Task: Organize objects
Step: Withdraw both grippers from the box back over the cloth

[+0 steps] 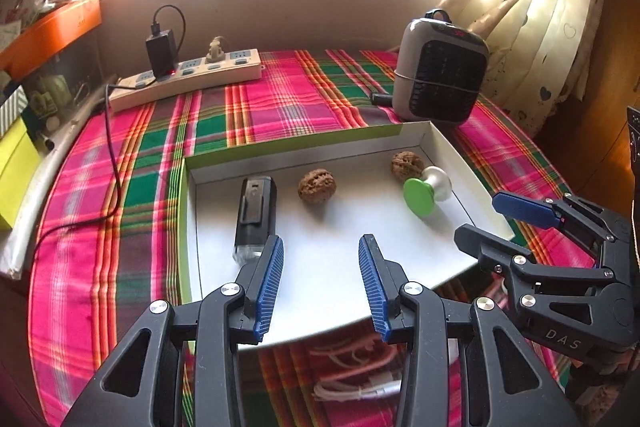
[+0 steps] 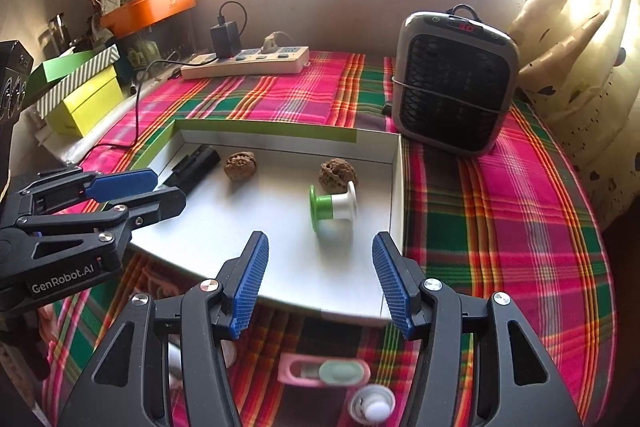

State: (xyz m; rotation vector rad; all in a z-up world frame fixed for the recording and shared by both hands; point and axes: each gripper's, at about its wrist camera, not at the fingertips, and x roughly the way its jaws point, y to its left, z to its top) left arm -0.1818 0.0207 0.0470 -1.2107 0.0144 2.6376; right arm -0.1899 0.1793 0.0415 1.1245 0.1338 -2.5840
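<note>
Here, the left wrist view looks down past the left gripper [image 1: 321, 247], whose blue-padded fingers [image 1: 272, 267] stand spread with nothing between them, hovering over the near part of a shallow white tray [image 1: 452, 155] with a green outer rim. The tray lies on a pink, green and red plaid cloth [image 1: 120, 187] covering the desk. Inside it, a black oblong device [image 1: 256, 211] lies at the left, a walnut [image 1: 317, 185] sits beside it, and a second walnut [image 1: 407, 165] rests against a green-and-white spool [image 1: 426, 187] near the right wall. The right gripper [image 1: 484, 223] reaches in from the right over the tray's corner, fingers parted and empty. Below the tray's near edge this view shows coiled white and pink cables [image 1: 360, 383]. Farther back are a power strip [image 1: 188, 77] with a black charger plugged in and a grey fan heater [image 1: 440, 75].

The right wrist view shows the same tray [image 2: 396, 179], with the spool [image 2: 334, 207] ahead of the spread, empty right gripper [image 2: 320, 247]. The left gripper [image 2: 164, 191] enters from the left, partly covering the black device [image 2: 198, 165]. Only this view shows a pink case [image 2: 324, 371] and a small white cap-like item [image 2: 372, 405] on the cloth, plus green and yellow boxes [image 2: 84, 95] at the left.
</note>
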